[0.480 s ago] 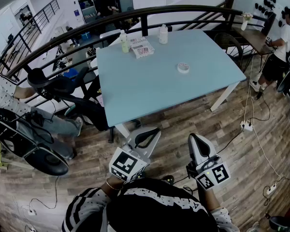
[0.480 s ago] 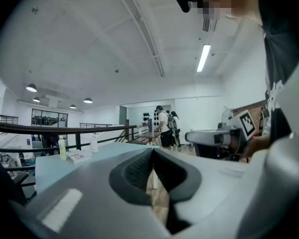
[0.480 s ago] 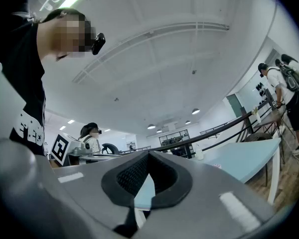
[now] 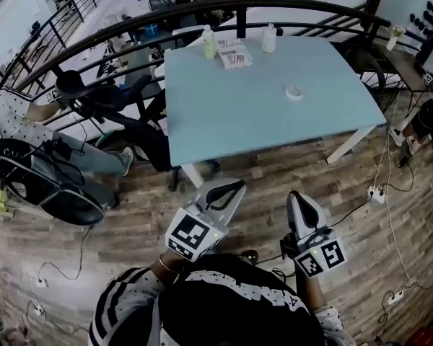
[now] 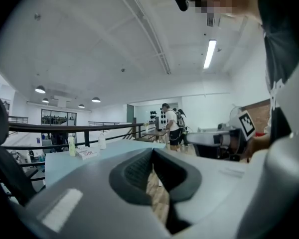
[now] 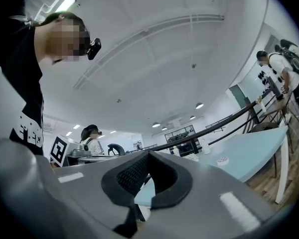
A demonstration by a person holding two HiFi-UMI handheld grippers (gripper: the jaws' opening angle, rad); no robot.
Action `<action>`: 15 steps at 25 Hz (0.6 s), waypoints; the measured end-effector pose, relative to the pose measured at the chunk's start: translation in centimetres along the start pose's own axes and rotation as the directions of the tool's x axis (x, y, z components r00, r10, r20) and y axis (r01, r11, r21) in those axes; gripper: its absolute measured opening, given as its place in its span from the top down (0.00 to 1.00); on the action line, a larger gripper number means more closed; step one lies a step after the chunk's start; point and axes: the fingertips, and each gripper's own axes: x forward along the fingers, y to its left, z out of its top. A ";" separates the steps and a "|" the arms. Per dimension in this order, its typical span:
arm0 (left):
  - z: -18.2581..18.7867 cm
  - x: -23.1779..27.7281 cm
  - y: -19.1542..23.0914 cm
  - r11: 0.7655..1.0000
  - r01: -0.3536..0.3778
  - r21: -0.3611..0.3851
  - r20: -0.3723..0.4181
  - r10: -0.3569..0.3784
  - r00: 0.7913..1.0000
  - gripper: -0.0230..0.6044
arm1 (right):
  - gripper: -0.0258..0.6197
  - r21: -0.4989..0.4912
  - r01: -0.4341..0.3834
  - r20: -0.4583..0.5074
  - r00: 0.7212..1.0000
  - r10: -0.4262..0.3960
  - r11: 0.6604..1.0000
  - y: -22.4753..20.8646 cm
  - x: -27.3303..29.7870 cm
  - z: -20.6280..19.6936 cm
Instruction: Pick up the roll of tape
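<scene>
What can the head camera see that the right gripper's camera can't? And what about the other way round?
Only the head view shows the right gripper from above with its marker cube, and the power strip on the wooden floor. Only the right gripper view shows the ceiling lights and looks straight into the jaws, which are together with nothing between them. Both show the blue table, the roll of tape lying on it, and the bottles at its far edge.
</scene>
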 end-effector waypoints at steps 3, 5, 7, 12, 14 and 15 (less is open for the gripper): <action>-0.6 -0.6 0.3 0.999 -0.031 -0.014 -0.002 0.031 1.000 0.96 | 0.96 0.005 -0.038 -0.001 0.999 0.038 0.999 0.2 0.6 -0.4; -0.7 -0.9 0.9 0.998 -0.055 -0.023 -0.009 0.055 0.998 0.96 | 0.96 -0.002 -0.062 -0.003 0.998 0.062 0.998 0.4 1.4 -0.2; -0.8 -1.0 1.8 0.997 -0.073 -0.035 -0.015 0.072 0.997 0.96 | 0.96 -0.011 -0.084 -0.010 0.996 0.084 0.996 0.7 2.3 0.0; -1.5 -0.4 1.7 0.994 -0.079 -0.080 -0.020 0.078 0.997 0.96 | 0.96 -0.023 -0.100 -0.038 0.994 0.099 0.995 0.3 2.4 -0.5; -1.6 0.1 1.1 0.993 -0.089 -0.083 -0.014 0.088 0.996 0.96 | 0.96 -0.023 -0.102 -0.046 0.994 0.101 0.995 -0.6 1.7 -0.6; -1.7 0.4 0.7 0.992 -0.093 -0.083 -0.014 0.093 0.996 0.96 | 0.96 -0.023 -0.102 -0.047 0.994 0.101 0.995 -1.0 1.4 -0.7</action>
